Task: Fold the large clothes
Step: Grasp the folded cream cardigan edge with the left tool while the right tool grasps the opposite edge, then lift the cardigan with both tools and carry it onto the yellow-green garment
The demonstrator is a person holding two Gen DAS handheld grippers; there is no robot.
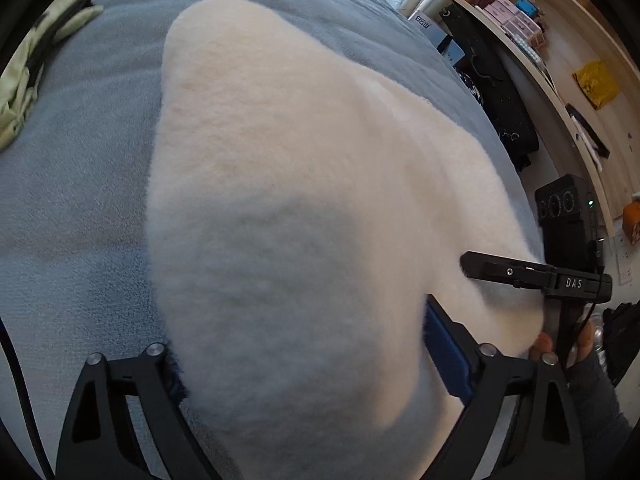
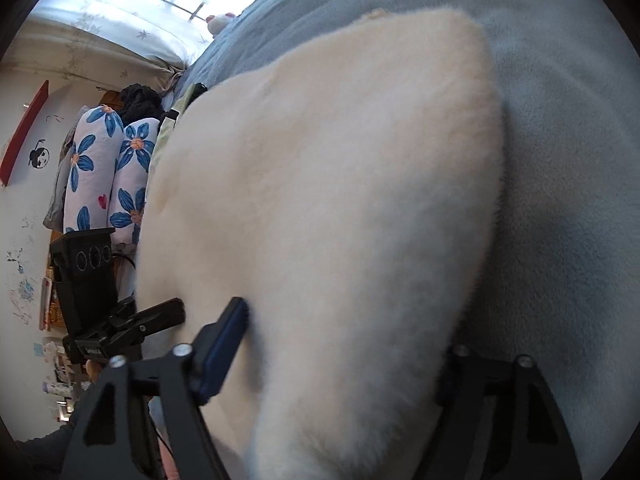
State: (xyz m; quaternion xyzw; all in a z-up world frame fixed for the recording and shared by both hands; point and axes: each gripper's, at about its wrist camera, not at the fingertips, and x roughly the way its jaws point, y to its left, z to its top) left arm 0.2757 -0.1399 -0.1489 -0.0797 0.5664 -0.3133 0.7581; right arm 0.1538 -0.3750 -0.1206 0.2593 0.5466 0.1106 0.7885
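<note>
A thick cream fleece garment [image 1: 288,168] lies on the blue-grey bed cover [image 1: 72,200], with one end narrowing to a rounded tip farther up the bed. In the left wrist view my left gripper [image 1: 304,340] straddles the near end of the fleece. Its jaws stand wide and its blue pad [image 1: 446,356] lies against the pile. My right gripper [image 2: 348,328] straddles the same fleece [image 2: 340,184] from the other side, less wide. Its blue pad [image 2: 224,344] is at the pile and its other finger is hidden behind the fleece. Each gripper's black finger [image 1: 504,270] [image 2: 160,316] shows in the other's view, lying on the fleece edge.
A pale green garment [image 1: 24,80] lies at the far left of the bed. Wooden shelves [image 1: 560,52] with boxes stand past the bed's right edge. Flowered bolsters [image 2: 104,172] lean by the wall, with a bright curtained window [image 2: 132,4] behind them. A hand [image 1: 580,344] holds the right gripper's grip.
</note>
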